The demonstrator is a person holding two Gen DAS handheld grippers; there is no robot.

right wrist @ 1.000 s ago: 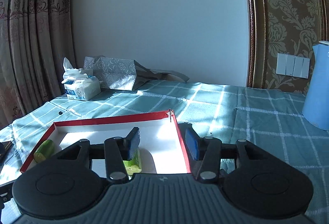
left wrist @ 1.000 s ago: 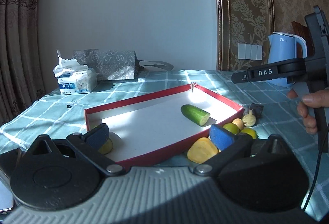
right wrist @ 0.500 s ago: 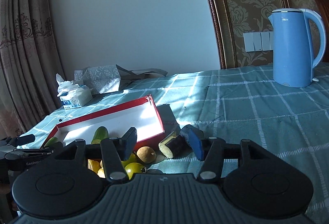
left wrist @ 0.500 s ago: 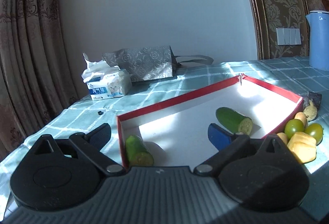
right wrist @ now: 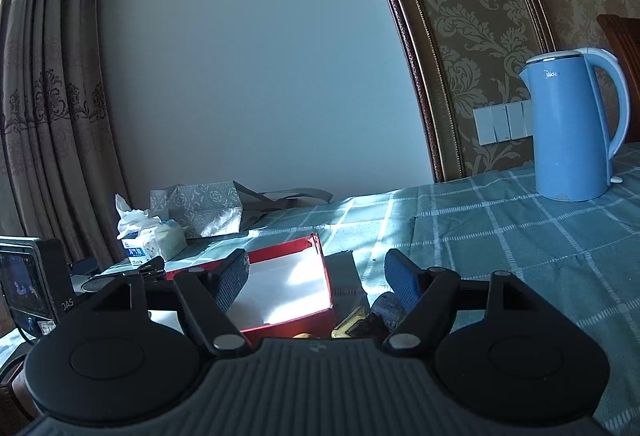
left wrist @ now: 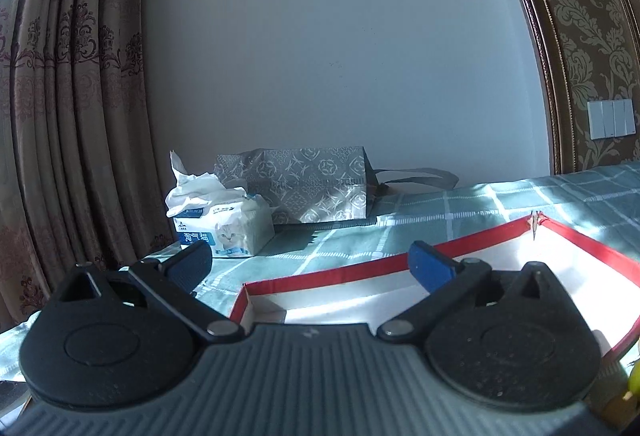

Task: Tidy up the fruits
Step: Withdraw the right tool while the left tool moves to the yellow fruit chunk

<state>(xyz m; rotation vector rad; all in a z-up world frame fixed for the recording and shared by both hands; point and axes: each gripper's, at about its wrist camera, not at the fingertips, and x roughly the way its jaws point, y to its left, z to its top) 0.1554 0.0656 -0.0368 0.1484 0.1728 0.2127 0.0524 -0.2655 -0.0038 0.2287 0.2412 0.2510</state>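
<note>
Right claw (right wrist: 316,278) is low over the counter (right wrist: 500,236), jaws spreading as we watch and nothing pinched between them. Just under its nose, outside the near corner of the red tray (right wrist: 326,284), sits a small huddle of fruit: a dark chunk (right wrist: 386,310) with a pale cut face close to the right pad, and a sliver of something yellow-brown (right wrist: 302,335) peeking over the claw body. The chunk looks like the target, so the trick is to let the jaws finish widening, then slide forward until both pads flank it evenly, staying clear of the tray wall on the left side. Squeeze across the round body, not the cut face, or it may squirt out. Lift enough to clear the red rim before carrying it over the white floor. Left claw (left wrist: 310,262) hangs wide open and empty over the tray's far-left corner, near the tissue pack (left wrist: 222,226); a bit of yellow fruit (left wrist: 634,376) shows at its lower right edge. It should keep out of the drop path. The kettle (right wrist: 572,128) stands well apart, no bother.
</note>
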